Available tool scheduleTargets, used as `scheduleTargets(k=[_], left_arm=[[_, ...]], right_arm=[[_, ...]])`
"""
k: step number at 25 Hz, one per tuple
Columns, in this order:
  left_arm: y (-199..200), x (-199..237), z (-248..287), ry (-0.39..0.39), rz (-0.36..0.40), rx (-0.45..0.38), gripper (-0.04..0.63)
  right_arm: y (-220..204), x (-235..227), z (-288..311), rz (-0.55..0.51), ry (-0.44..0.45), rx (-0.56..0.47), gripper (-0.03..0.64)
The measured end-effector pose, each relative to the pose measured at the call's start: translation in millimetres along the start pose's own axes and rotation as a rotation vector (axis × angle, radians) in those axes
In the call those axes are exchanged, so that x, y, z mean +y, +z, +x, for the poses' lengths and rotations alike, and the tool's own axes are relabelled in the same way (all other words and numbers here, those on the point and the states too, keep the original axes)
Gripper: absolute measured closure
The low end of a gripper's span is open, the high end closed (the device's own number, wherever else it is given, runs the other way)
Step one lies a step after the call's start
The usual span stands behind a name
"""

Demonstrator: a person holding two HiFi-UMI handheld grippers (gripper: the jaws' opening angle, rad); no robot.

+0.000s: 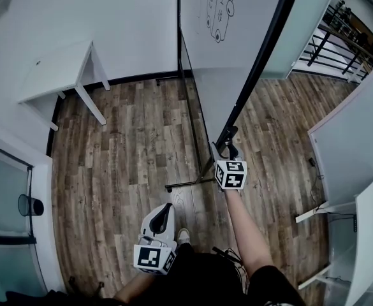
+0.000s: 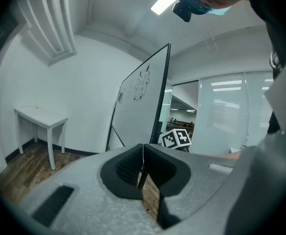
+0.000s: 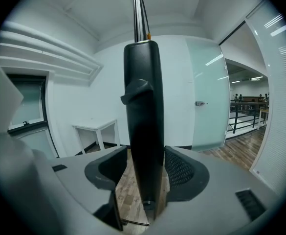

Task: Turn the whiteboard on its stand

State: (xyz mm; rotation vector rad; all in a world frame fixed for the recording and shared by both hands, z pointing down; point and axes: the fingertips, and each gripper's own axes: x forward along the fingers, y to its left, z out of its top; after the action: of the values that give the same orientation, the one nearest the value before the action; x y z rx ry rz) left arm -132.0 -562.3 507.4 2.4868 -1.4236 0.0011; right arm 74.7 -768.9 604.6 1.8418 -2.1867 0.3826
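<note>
From above, the whiteboard, with a drawing near its top, stands on a wheeled stand with a black side post. My right gripper reaches to the lower end of that post. In the right gripper view the black post stands upright between the open jaws of the right gripper, with floor showing between the post and the left pad. My left gripper hangs low and near my body, away from the board, its jaws shut on nothing. It looks at the whiteboard edge-on.
A small white table stands against the wall at the left. The stand's foot bar lies across the wood floor. A frosted glass door and a black railing are at the right, with white furniture close by.
</note>
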Motion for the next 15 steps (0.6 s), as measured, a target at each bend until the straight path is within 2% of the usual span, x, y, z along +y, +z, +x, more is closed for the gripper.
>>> scheduleTargets(k=[9, 15], left_arm=[[0, 5, -2, -0.001, 0.015, -0.001, 0.577], [-3, 9, -7, 0.015, -0.006, 0.012, 0.577]], right_arm=[[-7, -7, 20, 0.009, -0.035, 0.013, 0.411], [-6, -5, 29, -0.002, -0.013, -0.006, 0.436]])
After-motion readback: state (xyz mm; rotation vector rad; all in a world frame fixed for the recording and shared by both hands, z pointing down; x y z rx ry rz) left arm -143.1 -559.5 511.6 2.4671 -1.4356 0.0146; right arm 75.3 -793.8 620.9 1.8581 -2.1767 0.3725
